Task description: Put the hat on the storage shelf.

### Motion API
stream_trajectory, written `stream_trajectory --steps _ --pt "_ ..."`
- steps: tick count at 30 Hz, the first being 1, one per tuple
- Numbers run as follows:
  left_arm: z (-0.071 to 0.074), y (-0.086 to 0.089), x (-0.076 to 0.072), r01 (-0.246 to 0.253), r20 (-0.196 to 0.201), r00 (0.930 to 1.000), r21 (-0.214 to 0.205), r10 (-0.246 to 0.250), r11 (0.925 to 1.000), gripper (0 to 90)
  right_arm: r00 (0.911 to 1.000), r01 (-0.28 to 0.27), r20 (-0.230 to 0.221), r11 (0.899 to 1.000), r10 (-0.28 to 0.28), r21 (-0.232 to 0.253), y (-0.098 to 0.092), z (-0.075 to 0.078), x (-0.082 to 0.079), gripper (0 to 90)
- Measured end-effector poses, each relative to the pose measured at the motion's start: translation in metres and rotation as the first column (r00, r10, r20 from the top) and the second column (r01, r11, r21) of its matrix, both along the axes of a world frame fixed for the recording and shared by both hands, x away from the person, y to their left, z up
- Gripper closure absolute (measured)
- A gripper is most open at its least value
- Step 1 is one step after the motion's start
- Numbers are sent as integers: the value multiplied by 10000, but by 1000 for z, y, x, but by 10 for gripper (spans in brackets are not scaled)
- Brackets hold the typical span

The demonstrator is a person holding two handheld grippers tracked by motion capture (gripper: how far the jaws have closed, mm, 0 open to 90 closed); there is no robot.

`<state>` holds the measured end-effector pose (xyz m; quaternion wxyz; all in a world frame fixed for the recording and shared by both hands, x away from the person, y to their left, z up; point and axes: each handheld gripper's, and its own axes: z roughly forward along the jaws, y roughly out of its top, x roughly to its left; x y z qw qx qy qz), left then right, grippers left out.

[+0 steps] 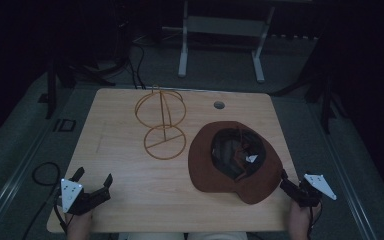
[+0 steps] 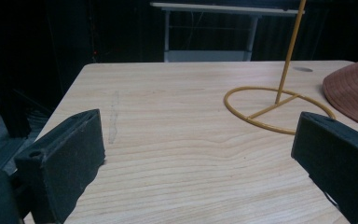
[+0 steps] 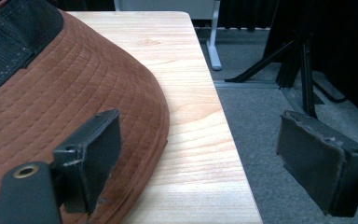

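A brown brimmed hat (image 1: pixel 207 167) lies upside down on the right half of the wooden table (image 1: pixel 130 200), its dark lining facing up. Left of it stands a yellow wire hat stand (image 1: pixel 162 125) with a round base and a globe-shaped top. My left gripper (image 1: pixel 94 176) is open at the table's near left corner; in the left gripper view its jaws (image 2: pixel 200 158) frame bare wood, with the stand's base ring (image 2: pixel 279 109) ahead. My right gripper (image 1: pixel 294 181) is open at the hat's near right brim (image 3: pixel 74 93). One jaw hangs over the brim, the other beyond the table's edge.
A cable grommet (image 1: pixel 219 105) sits in the table's far side. A white desk frame (image 1: pixel 220 30) stands behind on the grey carpet, and dark stands flank the table. A cable loop (image 1: pixel 42 172) lies on the floor at the left. The room is dim.
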<state>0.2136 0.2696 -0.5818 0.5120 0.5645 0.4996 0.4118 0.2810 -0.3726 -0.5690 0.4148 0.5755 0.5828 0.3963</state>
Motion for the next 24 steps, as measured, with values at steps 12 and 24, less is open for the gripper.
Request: stream_trajectory --steps 12,24 --pt "2 -8 0 182 -58 9998 201 -181 9996 32 9958 -295 -858 9994 311 197 2 3 4 139" --pt "4 -21 1 959 -142 9953 -9 -959 9954 32 9795 -1252 -1521 9907 1318 524 13 39 9 139"
